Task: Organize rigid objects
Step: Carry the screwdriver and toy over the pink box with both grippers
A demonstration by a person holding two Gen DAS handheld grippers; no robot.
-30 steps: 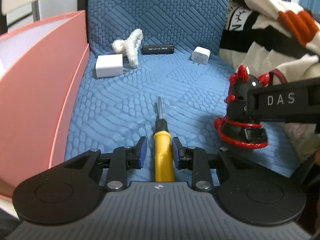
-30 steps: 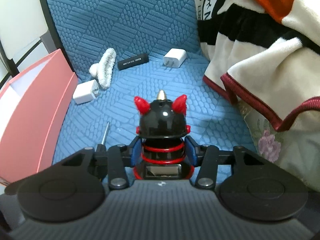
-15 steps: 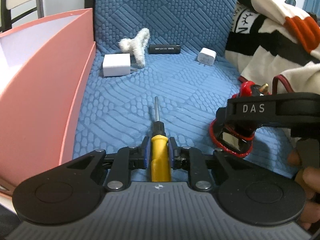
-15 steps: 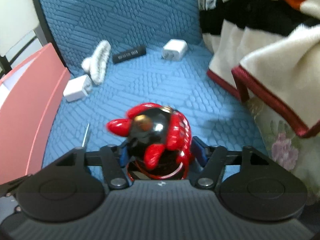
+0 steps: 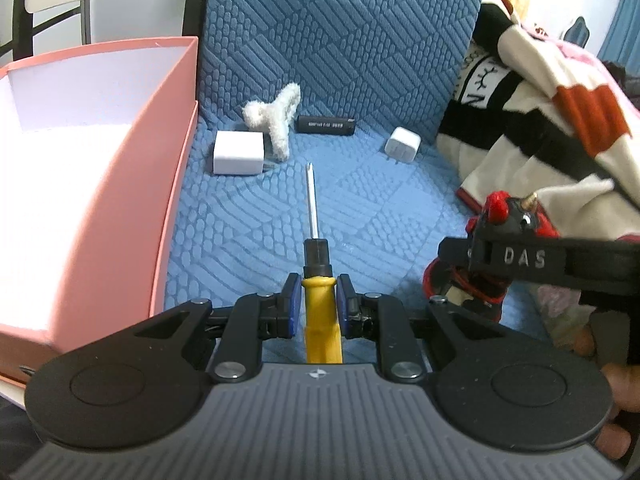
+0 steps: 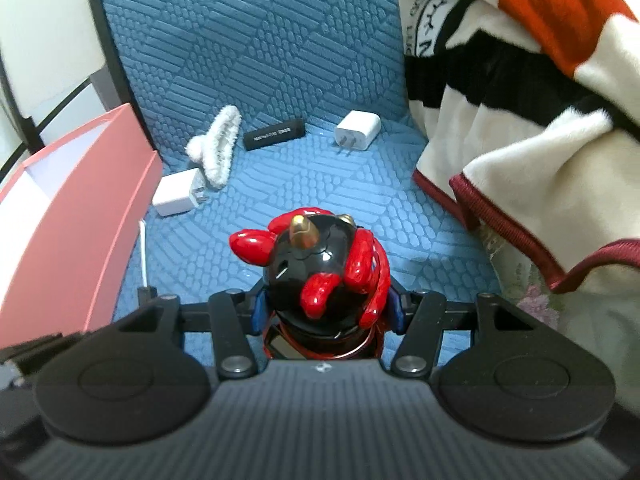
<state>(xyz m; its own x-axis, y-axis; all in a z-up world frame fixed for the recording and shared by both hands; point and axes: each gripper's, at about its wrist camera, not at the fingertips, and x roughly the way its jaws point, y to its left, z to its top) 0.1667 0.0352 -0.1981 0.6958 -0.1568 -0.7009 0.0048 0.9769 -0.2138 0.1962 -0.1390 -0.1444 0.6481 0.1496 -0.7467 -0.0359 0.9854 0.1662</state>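
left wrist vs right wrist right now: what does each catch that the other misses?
Left wrist only: the left gripper shut on the yellow screwdriver handle, the pink box's white inside, the right gripper's side marked DAS, fingers of a hand.

Right wrist only: the right gripper shut on the red-and-black figure seen from above, the floral fabric.

Both: blue cushion, two white chargers, fuzzy white clip, black stick, striped blanket.

Left claw (image 5: 318, 300) grips yellow screwdriver (image 5: 320, 280) beside open pink box (image 5: 120, 184).
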